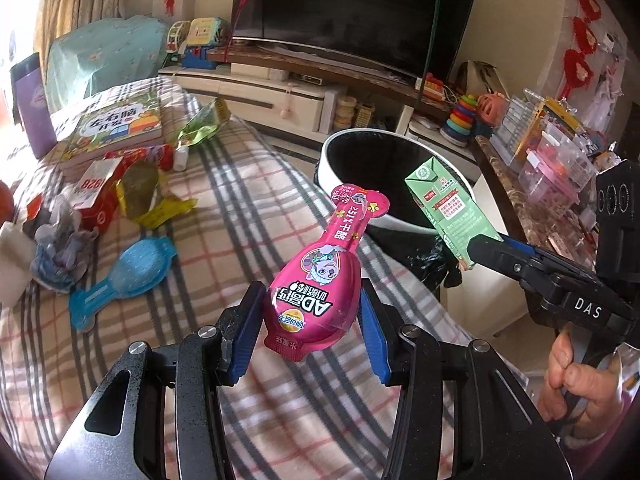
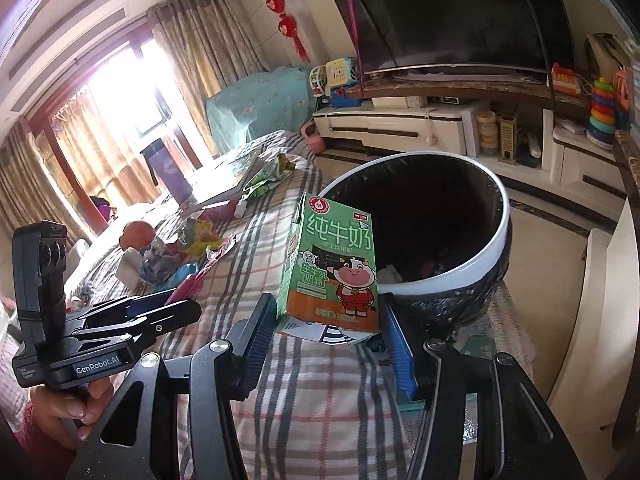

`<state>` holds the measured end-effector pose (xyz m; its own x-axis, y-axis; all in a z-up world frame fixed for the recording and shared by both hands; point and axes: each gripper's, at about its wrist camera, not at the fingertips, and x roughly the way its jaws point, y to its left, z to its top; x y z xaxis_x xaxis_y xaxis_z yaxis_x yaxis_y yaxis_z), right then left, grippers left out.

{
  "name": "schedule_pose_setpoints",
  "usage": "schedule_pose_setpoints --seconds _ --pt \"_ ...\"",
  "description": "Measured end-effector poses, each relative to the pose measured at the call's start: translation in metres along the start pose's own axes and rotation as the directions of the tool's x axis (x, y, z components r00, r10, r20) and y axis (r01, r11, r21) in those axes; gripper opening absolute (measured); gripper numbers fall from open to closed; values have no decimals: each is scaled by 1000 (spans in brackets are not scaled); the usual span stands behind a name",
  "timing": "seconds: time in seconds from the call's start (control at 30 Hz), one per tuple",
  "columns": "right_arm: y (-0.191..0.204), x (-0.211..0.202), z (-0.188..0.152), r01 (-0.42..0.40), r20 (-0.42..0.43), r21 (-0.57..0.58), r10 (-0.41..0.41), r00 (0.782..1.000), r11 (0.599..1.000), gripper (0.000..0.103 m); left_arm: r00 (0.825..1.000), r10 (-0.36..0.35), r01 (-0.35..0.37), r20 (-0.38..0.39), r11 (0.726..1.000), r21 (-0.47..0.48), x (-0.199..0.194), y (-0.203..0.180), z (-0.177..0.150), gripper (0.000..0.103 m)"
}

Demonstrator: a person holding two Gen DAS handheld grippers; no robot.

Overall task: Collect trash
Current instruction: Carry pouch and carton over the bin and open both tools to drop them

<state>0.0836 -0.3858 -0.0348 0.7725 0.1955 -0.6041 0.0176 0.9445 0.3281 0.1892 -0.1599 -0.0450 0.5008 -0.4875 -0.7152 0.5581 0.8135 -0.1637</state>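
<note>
both claws loaded, heading for the bin

the left claw [image 1: 308, 320] grips a pink snack packet [image 1: 316, 280], its long axis pointing up toward the trash bin [image 1: 394, 226] just ahead and to the right. the right claw [image 2: 328, 332] holds a green milk carton [image 2: 334, 264] upright, almost at the rim and the nearer of the two. more litter lies on the checked bed [image 1: 240, 216].

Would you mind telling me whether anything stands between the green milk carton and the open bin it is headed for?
Nothing visible does. The milk carton, held in the right gripper, sits right at the bin, whose open mouth faces it unobstructed.
</note>
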Motion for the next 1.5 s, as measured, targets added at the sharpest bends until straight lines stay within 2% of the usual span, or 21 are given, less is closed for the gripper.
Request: schedule_pose_setpoints --seconds 0.87,1.3,1.4,1.43,1.5 --pt "-42 5 40 75 26 23 -76 997 997 53 1000 -2 3 -17 998 61 41 -34 49 45" --pt "-64 22 63 100 5 26 -100 995 995 54 1000 7 -6 -13 996 89 66 -54 83 46" --pt "-69 27 66 91 -3 35 -91 996 995 56 999 23 -19 -37 994 111 78 -58 88 50" --pt "-73 29 67 83 -2 53 -83 997 995 59 998 39 -33 -48 993 114 81 -59 88 60" --pt "-78 30 65 79 -4 82 -78 997 994 69 998 38 -33 -49 995 95 82 -56 87 71"
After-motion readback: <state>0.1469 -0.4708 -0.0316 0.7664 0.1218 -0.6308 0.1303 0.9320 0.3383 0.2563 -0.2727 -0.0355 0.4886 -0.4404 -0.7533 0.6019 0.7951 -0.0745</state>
